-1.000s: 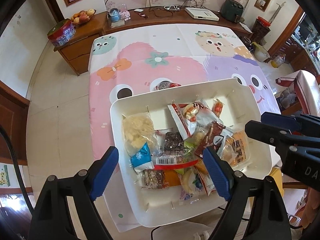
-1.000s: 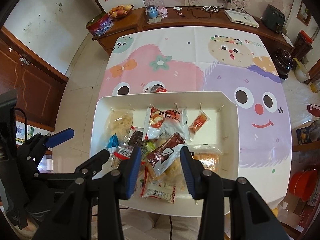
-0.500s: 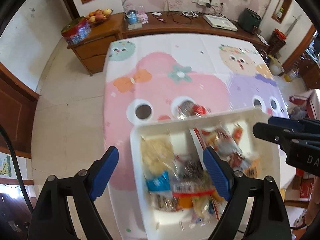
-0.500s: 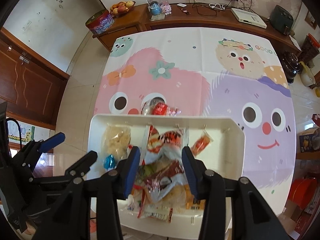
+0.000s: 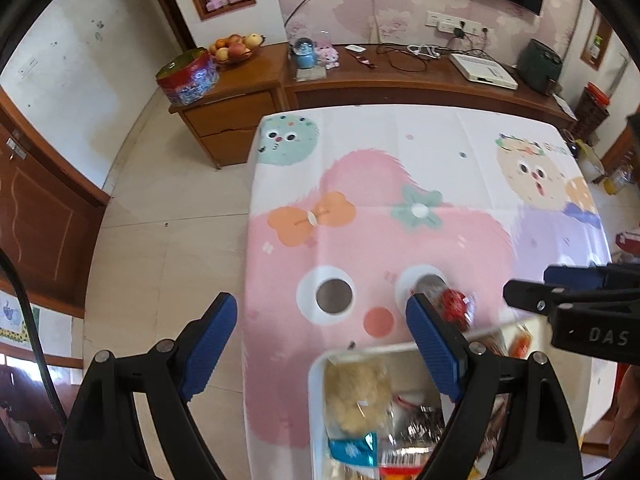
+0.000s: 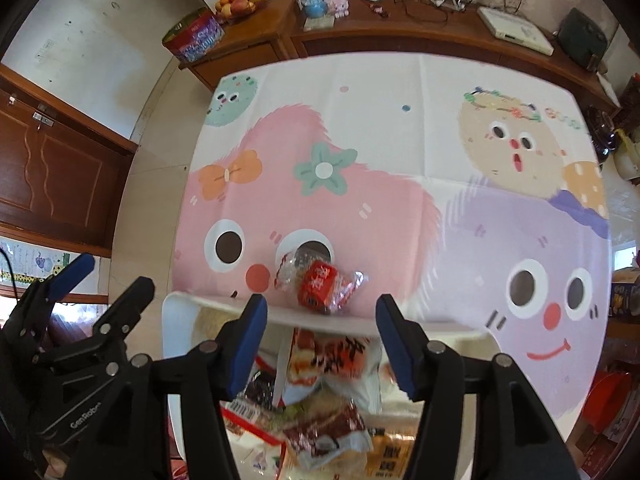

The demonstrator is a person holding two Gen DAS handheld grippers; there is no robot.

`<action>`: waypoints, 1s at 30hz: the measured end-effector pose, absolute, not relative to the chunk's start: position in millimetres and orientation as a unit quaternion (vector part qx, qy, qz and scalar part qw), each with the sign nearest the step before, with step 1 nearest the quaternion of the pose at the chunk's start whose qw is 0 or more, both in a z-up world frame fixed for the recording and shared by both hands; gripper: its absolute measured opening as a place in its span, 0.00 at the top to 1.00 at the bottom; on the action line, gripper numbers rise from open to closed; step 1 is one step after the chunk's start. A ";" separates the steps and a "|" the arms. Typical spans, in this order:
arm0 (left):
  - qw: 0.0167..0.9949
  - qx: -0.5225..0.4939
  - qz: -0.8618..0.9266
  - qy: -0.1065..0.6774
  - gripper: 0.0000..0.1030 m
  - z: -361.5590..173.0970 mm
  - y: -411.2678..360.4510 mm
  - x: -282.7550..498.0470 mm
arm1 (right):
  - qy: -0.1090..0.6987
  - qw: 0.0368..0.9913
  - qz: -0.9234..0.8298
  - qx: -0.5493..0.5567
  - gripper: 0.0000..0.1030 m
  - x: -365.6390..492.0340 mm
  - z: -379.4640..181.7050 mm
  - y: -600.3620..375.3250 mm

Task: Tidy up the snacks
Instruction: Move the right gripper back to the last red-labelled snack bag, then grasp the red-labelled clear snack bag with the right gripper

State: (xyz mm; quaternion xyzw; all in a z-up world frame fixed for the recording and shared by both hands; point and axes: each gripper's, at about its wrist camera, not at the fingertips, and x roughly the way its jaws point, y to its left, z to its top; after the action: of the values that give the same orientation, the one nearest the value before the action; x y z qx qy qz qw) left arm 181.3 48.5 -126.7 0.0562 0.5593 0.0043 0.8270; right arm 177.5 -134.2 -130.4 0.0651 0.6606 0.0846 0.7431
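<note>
A white tray (image 6: 188, 304) full of wrapped snacks lies at the near edge of the cartoon tablecloth (image 6: 380, 140). Its snacks include a pale puffed pack (image 5: 356, 396) and a red-and-white pack (image 6: 332, 356). One clear-and-red wrapped snack (image 6: 320, 284) lies on the cloth just beyond the tray's far rim, also seen as the red snack (image 5: 454, 306) from the left. My right gripper (image 6: 320, 338) hangs above that rim, its jaws opening with nothing between the pads. My left gripper (image 5: 320, 344) stands wide open over the tray's left corner (image 5: 320, 364), holding nothing.
The table's left edge drops to a tiled floor (image 5: 160, 240). A wooden sideboard (image 5: 400, 80) behind the table carries a fruit bowl (image 5: 234, 46), a round tin (image 5: 186, 76), cables and a white box (image 5: 484, 70). A wooden door (image 6: 52, 176) stands at the left.
Both views have slid towards the far side of the table, so the tray has dropped to the bottom of the frames. The right jaws have spread wider. The loose red snack is now nearer.
</note>
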 end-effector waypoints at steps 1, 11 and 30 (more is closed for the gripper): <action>0.827 0.054 0.008 0.560 0.17 -128.6 49.8 185.2 | 0.665 0.739 0.085 0.067 0.42 181.9 -135.4 -134.1; 0.812 0.039 0.037 0.582 0.17 -162.6 59.0 214.8 | 0.739 0.657 0.061 0.133 0.36 215.6 -215.7 -140.6; 0.792 0.030 0.050 0.608 0.17 -188.3 67.7 214.4 | 0.775 0.599 0.196 -0.045 0.32 222.9 -255.3 -74.7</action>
State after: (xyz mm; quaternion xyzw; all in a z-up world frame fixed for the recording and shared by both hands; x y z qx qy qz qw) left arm 214.4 67.7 -188.3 0.0298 0.6083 0.0502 0.7916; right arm 222.9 -74.7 -255.3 -0.0452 0.7747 0.1963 0.5993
